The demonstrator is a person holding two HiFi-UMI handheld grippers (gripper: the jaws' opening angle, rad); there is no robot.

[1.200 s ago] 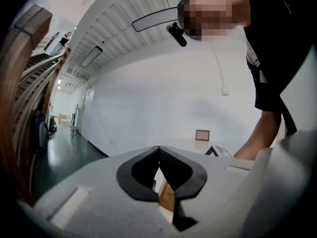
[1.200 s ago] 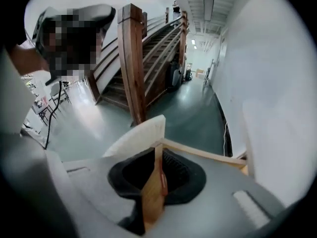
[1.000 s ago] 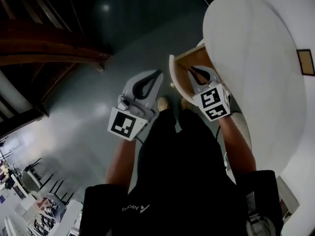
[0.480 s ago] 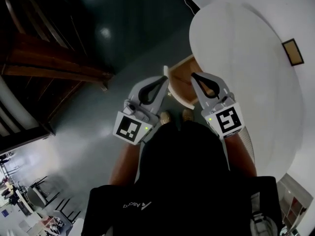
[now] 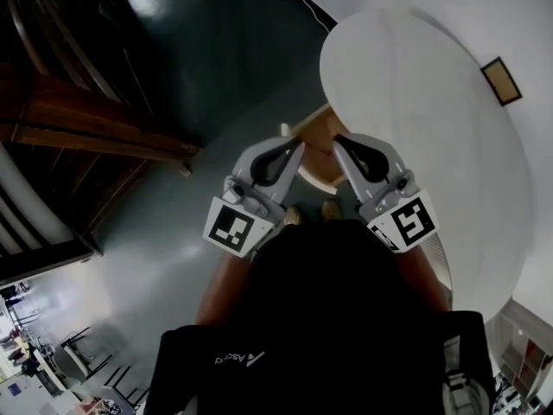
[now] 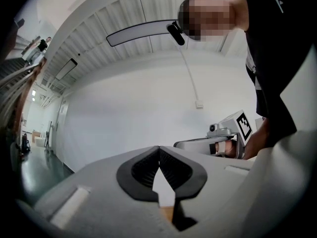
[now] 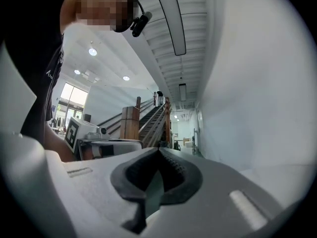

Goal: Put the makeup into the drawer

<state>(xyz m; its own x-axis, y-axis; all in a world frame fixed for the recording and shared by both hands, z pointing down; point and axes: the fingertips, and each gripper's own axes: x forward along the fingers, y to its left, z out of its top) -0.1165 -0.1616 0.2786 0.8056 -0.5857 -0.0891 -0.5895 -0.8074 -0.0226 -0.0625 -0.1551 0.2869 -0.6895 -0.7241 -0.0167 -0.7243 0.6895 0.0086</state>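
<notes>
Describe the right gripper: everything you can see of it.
The right gripper has a light grey, plastic-looking body and two black ribbed pads that curve into a loop and meet at the tips. Its jaws are shut with nothing between them. A cube with black-and-white square markers sits at its rear. It is held roughly level, close beside the left gripper without touching it, next to the white table.

Big bldg lobby: wooden staircase (image 7: 151,119), glossy floor (image 5: 216,67), white wall (image 6: 138,113)
</notes>
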